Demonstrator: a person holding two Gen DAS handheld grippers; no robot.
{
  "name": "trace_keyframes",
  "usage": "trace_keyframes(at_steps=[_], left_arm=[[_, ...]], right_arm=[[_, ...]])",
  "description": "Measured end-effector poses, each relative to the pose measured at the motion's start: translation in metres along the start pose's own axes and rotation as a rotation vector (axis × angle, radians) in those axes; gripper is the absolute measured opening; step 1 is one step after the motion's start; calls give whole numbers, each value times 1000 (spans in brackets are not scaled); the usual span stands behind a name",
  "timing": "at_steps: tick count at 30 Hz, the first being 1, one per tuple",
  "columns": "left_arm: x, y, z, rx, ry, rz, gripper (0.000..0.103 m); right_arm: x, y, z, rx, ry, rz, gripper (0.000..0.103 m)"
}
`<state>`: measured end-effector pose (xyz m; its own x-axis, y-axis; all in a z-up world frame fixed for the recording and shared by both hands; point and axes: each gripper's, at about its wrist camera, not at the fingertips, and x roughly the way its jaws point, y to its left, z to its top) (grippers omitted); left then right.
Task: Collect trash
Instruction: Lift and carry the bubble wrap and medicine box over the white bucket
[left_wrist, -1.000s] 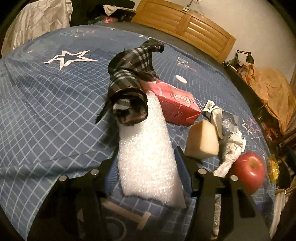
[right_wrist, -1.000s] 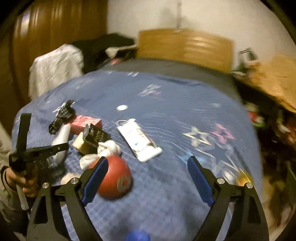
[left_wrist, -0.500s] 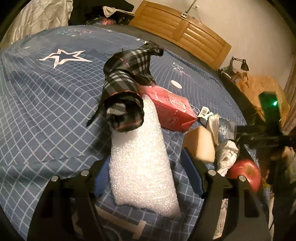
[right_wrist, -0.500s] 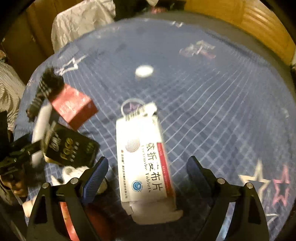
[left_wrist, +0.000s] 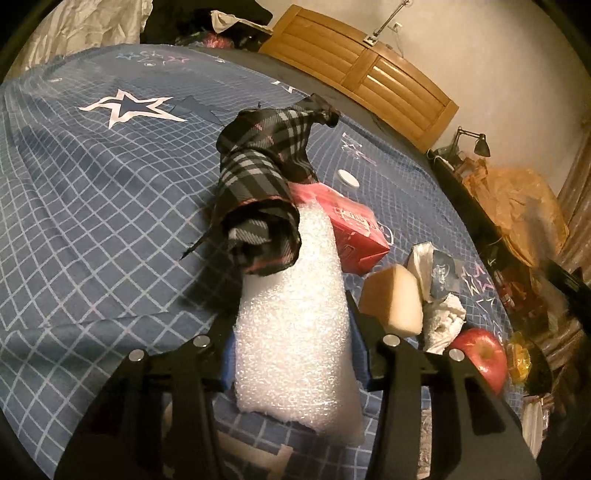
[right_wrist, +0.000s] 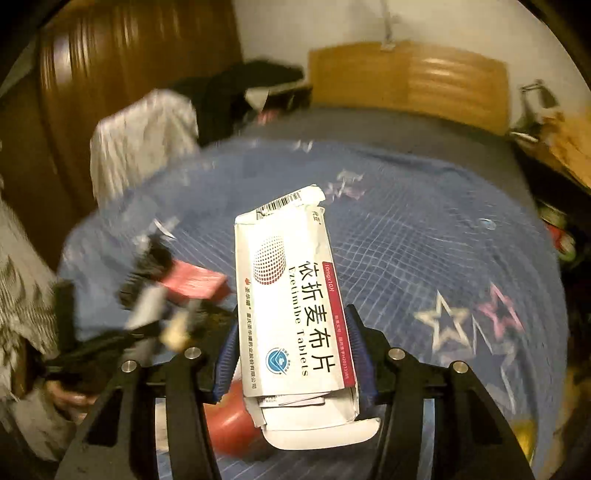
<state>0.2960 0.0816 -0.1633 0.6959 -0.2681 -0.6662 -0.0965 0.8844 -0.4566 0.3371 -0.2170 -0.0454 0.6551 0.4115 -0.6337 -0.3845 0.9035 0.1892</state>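
Note:
My left gripper is shut on a white bubble-wrap roll that lies on the blue checked bedspread; a plaid cloth drapes over the roll's far end. My right gripper is shut on a white tablet box with an open end, held above the bed. A red box, a tan sponge, crumpled white tissue and a red apple lie right of the roll.
A small white cap lies farther back on the bed. A wooden headboard stands behind. A cluttered side table with a lamp is at the right. Clothes pile up at the back left.
My right gripper has closed on the tablet box and lifted it off the bed. My left gripper has closed on the bubble-wrap roll.

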Motion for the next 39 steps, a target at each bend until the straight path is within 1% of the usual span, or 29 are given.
trace_keyframes(at_steps=[2,4,5,6,9,11,14,16,18,21,27,31,39], left_arm=[[-5,0,-4,8,0,24,45],[-16,-1,-12,15,0,62,45],[-21,-2,-16,18,4,75,45],[-26,0,-20,19,12,88,45],[-50,5,-36,18,1,103,45],[-68,3,-48,44,-17,124,45],[-89,-7,-62,101,-50,181,45],[-102,-18,-67,132,-72,207,45],[-115,-27,-71,171,-104,228,45],[-135,-50,-73,252,-176,269,45],[-157,-90,-75,341,-246,291,45],[-164,-111,-82,392,-270,286,45],[-167,-151,-103,482,-271,251,45]], right_arm=[[-30,17,-25,31,-26,-8,55],[-59,34,-62,66,-34,-18,55],[-64,39,-73,77,-33,-19,55],[-76,47,-95,91,-31,-38,55],[-78,73,-138,121,-23,-108,55],[-74,87,-163,154,-22,-122,55],[-67,103,-186,203,-35,-134,55],[-67,117,-199,208,-45,-141,55],[-70,130,-204,185,-58,-157,55],[-76,142,-208,154,-70,-152,55],[-91,142,-214,160,-111,-173,55],[-105,132,-217,189,-142,-186,55],[-128,116,-231,228,-172,-206,56]])
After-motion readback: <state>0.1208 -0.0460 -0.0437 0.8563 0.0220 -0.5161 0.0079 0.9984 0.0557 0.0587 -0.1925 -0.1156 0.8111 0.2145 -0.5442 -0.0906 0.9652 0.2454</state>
